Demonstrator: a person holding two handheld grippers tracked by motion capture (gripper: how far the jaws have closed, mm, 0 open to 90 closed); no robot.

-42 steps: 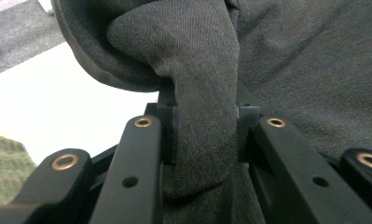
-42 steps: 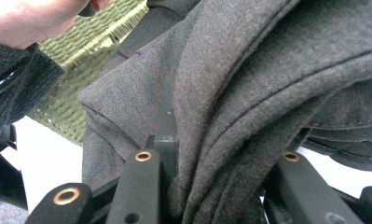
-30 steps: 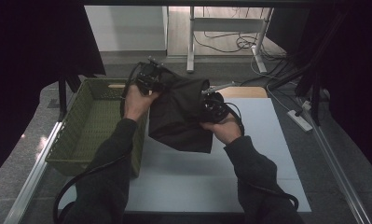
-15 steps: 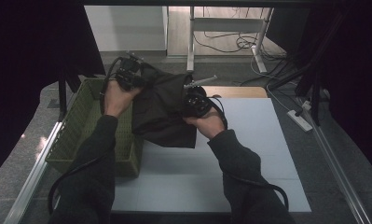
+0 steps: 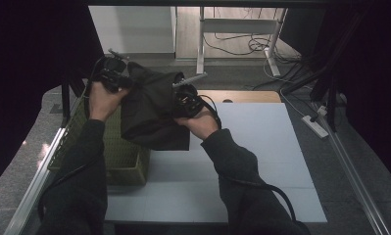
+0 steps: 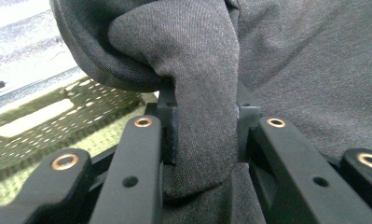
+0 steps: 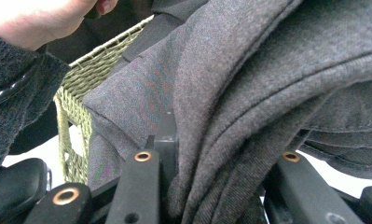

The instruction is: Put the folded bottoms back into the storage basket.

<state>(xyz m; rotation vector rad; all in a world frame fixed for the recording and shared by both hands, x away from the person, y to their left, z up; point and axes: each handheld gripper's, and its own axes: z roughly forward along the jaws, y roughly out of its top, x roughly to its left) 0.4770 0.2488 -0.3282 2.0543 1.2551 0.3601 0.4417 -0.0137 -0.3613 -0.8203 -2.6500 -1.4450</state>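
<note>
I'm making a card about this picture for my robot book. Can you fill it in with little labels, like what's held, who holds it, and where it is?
thing held: a dark grey folded cloth
left tongs: shut on the cloth's top corner
right tongs: shut on its other side
where: lifted, hanging partly over the green woven basket
underneath: a white table
floor behind: cables and a power strip

Dark grey folded garment [image 5: 151,110], soft knit cloth, held in air, hanging in layered folds. Lower edge droops over right rim of green woven basket [image 5: 117,156] at left of white desk [image 5: 261,161]. Far-left corner pinched between jaws of left gripper [image 5: 113,76]; right side bunched between jaws of right gripper [image 5: 185,100]. Basket upright, rectangular, open-topped.
</note>
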